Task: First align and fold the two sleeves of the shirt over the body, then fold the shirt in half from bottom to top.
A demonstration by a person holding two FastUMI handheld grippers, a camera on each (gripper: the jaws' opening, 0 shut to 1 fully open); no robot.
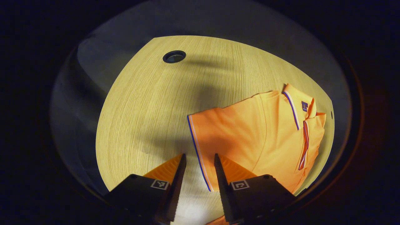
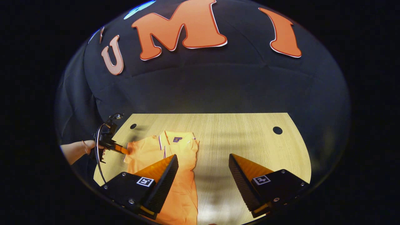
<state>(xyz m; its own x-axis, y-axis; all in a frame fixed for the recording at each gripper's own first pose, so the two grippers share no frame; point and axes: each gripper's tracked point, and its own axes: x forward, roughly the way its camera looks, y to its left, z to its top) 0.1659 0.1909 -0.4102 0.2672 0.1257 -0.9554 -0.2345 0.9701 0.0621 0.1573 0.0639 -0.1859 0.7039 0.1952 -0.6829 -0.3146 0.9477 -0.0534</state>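
Shirt [image 1: 250, 137]: orange polo with blue-and-white trim on collar, placket and sleeve hem, lying flat on the worktop [image 1: 150, 103]. In the right gripper view the shirt [image 2: 175, 162] sits toward the left half of the worktop [image 2: 243, 137], collar at the far end, its right side already narrowed by a fold; its left sleeve [image 1: 218, 134] is spread outward, hem edge running down between the left fingers.

Left hand-held gripper [image 1: 200, 159]: jaws set at a narrow gap, hovering just over the sleeve hem, nothing visibly pinched. In the right gripper view the same tool [image 2: 123, 150] appears by the shirt's left shoulder, held by a hand [image 2: 89, 148] with a cable looping beneath.

Right hand-held gripper [image 2: 203, 161]: jaws wide apart, holding nothing, poised above the shirt's right edge and bare wood.

Worktop: pale wood grain, with round dark cable holes [image 1: 174, 56] [image 2: 277, 130] near the far edge.
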